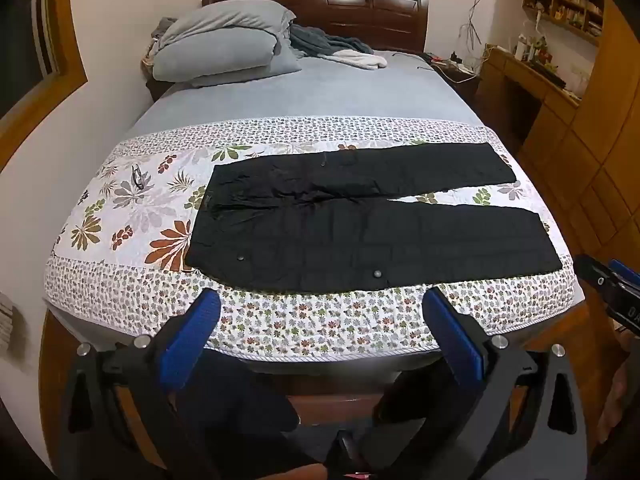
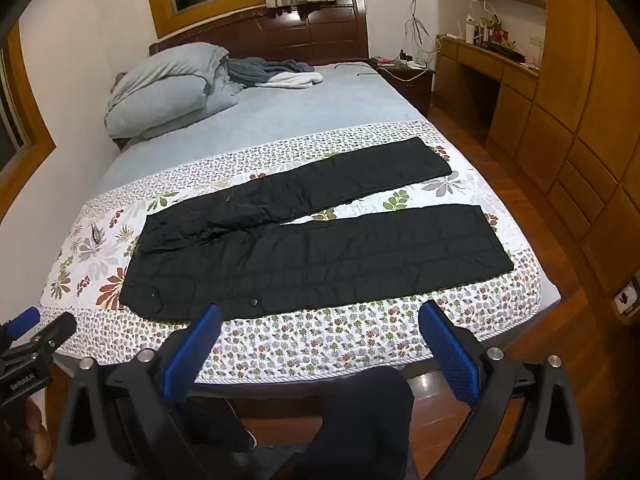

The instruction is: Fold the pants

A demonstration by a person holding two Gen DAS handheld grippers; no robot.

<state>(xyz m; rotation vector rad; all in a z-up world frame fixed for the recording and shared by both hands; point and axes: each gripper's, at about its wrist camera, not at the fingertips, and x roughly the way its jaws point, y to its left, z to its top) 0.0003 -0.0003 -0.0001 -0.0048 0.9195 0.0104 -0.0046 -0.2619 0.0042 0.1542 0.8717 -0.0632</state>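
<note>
As the pants (image 1: 360, 220) lie crosswise beyond both grippers, waistband leftward, I note left gripper (image 1: 320, 300) and right gripper (image 2: 320, 316) gaping, empty; 2 legs splayed.

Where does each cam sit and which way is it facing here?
Left wrist: on the left gripper, angled down across the bed's foot at the black pants; own blue fingers spread wide, right gripper at the right edge, a dark trouser leg below.
Right wrist: on the right gripper, same downward tilt, from further right; own fingers wide apart, left gripper at the left edge, dark trouser legs below.
Shared: pants flat on the floral quilt, pillows, headboard, desk.
</note>
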